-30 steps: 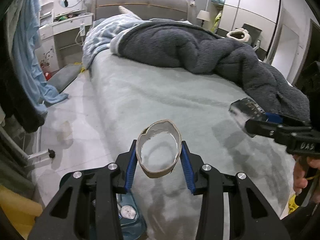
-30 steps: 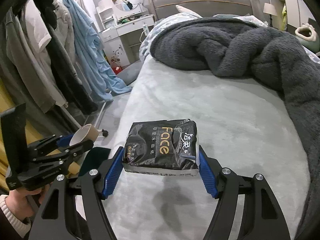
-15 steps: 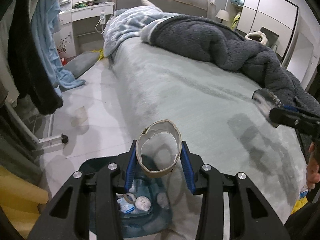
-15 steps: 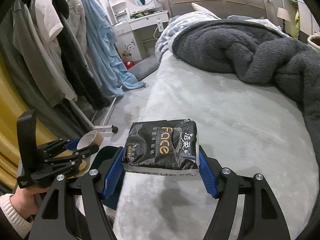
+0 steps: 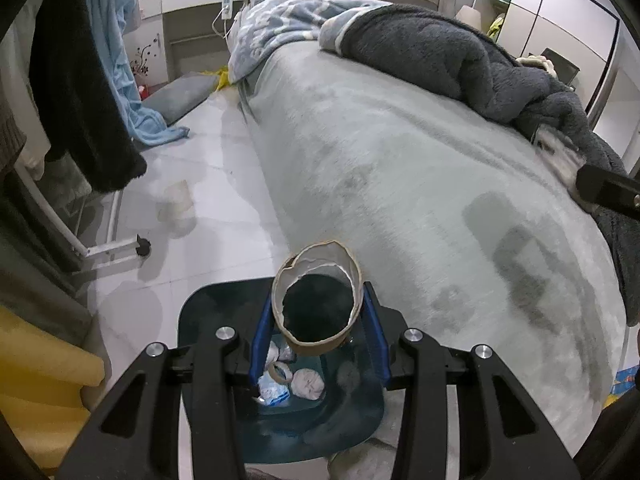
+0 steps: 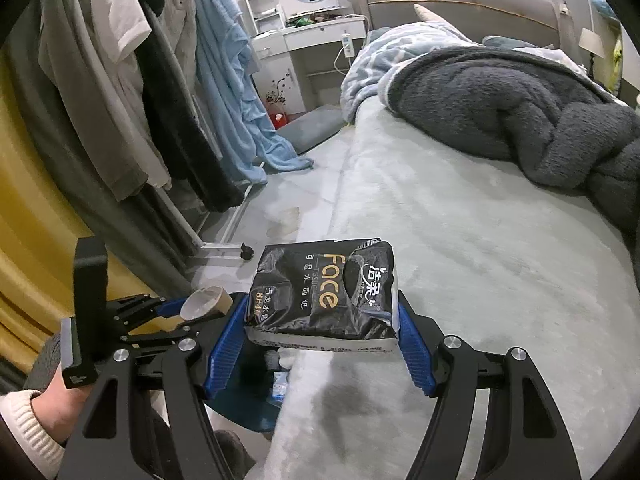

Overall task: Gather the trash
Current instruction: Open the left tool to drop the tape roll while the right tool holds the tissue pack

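The wide bed with its pale grey-green plush cover point(image 5: 400, 184) fills most of both views, a heaped dark grey fleece blanket point(image 6: 520, 120) at its far end. Beside the bed, on the pale tiled floor point(image 5: 224, 208), stands the dark teal plastic waste bin point(image 5: 200, 312), which has slid from the edge of the left view to directly beneath the left claw point(image 5: 318, 312) over the last second; both hands have carried their loads off the mattress toward it. That puts the drop within reach, and release looks like the next step.

The right claw point(image 6: 322, 320) stands about half open, its blue pads pressed on the sides of a crumpled black plastic tissue pack with gold lettering point(image 6: 324, 288), held above the bed's edge and partly over the bin.

The left claw is closed fairly narrow on a short brown cardboard tube with a torn rim point(image 5: 316, 300), its mouth facing the camera, hanging right above the bin's opening. Inside the bin lie white crumpled paper wads point(image 5: 306, 382) and another small cardboard ring point(image 5: 280, 374).
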{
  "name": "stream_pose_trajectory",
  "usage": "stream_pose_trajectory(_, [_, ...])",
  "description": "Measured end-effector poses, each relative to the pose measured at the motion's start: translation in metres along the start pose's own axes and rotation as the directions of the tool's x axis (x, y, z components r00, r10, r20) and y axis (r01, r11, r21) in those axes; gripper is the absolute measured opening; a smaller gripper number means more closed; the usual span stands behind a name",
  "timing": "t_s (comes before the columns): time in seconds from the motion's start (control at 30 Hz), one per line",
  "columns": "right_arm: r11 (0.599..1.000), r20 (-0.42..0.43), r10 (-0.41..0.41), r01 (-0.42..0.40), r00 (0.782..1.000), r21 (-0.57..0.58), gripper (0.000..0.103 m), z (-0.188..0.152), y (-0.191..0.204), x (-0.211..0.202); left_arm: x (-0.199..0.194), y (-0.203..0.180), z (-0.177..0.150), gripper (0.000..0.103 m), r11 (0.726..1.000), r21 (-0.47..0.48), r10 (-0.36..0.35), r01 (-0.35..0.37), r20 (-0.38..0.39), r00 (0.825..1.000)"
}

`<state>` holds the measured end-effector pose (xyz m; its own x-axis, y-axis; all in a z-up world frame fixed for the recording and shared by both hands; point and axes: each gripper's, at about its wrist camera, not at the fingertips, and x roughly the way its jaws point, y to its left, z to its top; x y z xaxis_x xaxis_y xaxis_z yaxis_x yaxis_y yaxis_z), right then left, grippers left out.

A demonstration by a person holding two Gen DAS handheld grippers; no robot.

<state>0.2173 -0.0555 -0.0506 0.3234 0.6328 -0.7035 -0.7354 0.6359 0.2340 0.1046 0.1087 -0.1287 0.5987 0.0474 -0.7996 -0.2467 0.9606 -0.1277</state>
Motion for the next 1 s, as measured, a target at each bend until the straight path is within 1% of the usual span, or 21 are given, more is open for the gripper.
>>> stream_pose_trajectory(0.23, [1.0,-0.016,0.015,-0.015,1.0,-0.023,0.071,0.006,0.021,0.015,0.013,0.017,-0.011,0.044,1.0,-0.021,0.011,-0.013,-0.063,0.998])
stream_pose_trajectory(0.4, [0.999,-0.039,0.03,-0.031,0.999,-0.042,0.071,0.007,0.036,0.033,0.021,0.031,-0.02,0.044,0.999,-0.042,0.016,-0.02,-0.105,0.994])
stream_pose_trajectory(0.7, [0.995,-0.112,0.048,-0.058,0.993,-0.082,0.071,0.0,0.064,0.076,0.032,0.053,-0.033,0.045,0.997,-0.074,-0.023,0.009,-0.19,0.982])
stream_pose_trajectory(0.77, [0.994,-0.123,0.052,-0.063,0.991,-0.09,0.071,0.0,0.071,0.082,0.03,0.056,-0.034,0.052,0.997,-0.082,-0.032,0.017,-0.192,0.981])
stream_pose_trajectory(0.83, [0.993,-0.137,0.056,-0.07,0.989,-0.1,0.071,0.0,0.077,0.089,0.027,0.061,-0.034,0.063,0.995,-0.095,-0.043,0.026,-0.176,0.983])
stream_pose_trajectory(1.0, [0.99,-0.176,0.051,-0.073,0.983,-0.123,0.071,-0.007,0.086,0.108,0.011,0.073,-0.031,0.075,0.995,-0.1,-0.031,0.019,-0.119,0.992])
